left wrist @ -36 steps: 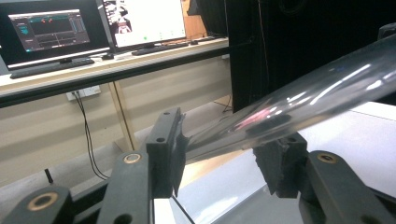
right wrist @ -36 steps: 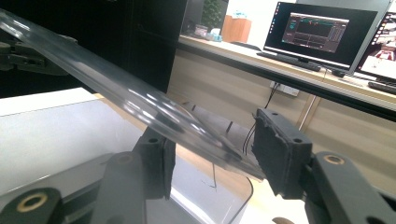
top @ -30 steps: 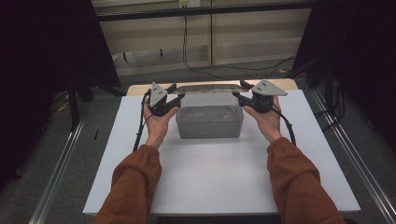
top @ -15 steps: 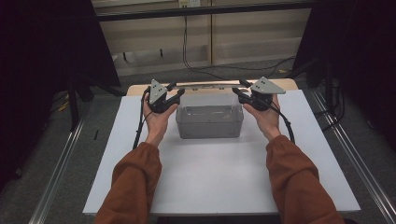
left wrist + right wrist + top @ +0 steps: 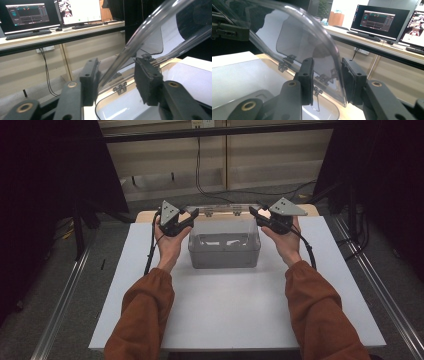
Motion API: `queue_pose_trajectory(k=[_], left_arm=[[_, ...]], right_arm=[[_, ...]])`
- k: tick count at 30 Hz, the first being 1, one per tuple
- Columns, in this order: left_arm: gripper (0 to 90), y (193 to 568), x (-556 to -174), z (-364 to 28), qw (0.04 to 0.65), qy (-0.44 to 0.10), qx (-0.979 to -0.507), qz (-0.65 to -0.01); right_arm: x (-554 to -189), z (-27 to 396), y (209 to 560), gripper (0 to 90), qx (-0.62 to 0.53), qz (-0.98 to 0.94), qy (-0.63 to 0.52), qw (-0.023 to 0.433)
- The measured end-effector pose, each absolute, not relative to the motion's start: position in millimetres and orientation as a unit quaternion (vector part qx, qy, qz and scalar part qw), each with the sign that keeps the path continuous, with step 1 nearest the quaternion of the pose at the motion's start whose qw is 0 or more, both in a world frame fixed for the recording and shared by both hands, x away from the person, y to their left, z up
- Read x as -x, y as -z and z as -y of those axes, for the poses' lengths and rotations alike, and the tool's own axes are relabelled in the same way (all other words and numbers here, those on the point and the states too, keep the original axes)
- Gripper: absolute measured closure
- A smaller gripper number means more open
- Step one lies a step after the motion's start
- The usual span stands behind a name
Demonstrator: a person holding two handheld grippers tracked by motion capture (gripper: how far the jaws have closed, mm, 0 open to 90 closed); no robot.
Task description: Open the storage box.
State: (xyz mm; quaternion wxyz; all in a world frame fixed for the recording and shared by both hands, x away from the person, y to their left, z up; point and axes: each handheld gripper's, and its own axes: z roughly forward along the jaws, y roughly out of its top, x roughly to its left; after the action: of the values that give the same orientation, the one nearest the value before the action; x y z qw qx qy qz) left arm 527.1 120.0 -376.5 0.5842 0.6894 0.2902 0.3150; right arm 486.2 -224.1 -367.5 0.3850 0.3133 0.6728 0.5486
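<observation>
Right now the white surface (image 5: 225,310) takes up the middle and lower part of the high view. It has wide bare room toward the bottom of the frame and on both sides of the grey box (image 5: 224,255). The box sits just above centre, near the surface's far edge. Its clear lid (image 5: 225,222) is swung up on the hinges (image 5: 119,88) along its back wall.

Your left tool (image 5: 192,212) is at the lid's left edge and your right tool (image 5: 252,211) is at its right edge, both in the upper middle of the frame. In the left gripper view the lid's rim (image 5: 150,25) runs down between the jaws of the left tool (image 5: 116,77). It leans on one pad, with a gap to the other, so that tool is released around the rim, not clenched. Its jaws have just been opening a little. In the right gripper view the curved rim (image 5: 294,37) stands between the jaws of the right tool (image 5: 327,77), close to one pad and clear of the other. That tool is released too, though its jaws have just been closing.

The risk, as I judge it, is that the smooth, unclamped rim slides off a pad and the lid drops shut. Uneven lifting could also twist the hinges or drag the light box toward the near far edge. You have room in front of the box but little behind it.
</observation>
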Motion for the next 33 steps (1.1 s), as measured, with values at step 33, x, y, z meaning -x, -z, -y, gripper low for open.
queue_pose_trajectory(k=[33], left_arm=[[64.4, 386, -552, -120, 0.564, -0.321, -0.705, -0.286]], right_arm=[[-510, 226, 379, 60.7, -0.331, -0.668, -0.55, 0.378]])
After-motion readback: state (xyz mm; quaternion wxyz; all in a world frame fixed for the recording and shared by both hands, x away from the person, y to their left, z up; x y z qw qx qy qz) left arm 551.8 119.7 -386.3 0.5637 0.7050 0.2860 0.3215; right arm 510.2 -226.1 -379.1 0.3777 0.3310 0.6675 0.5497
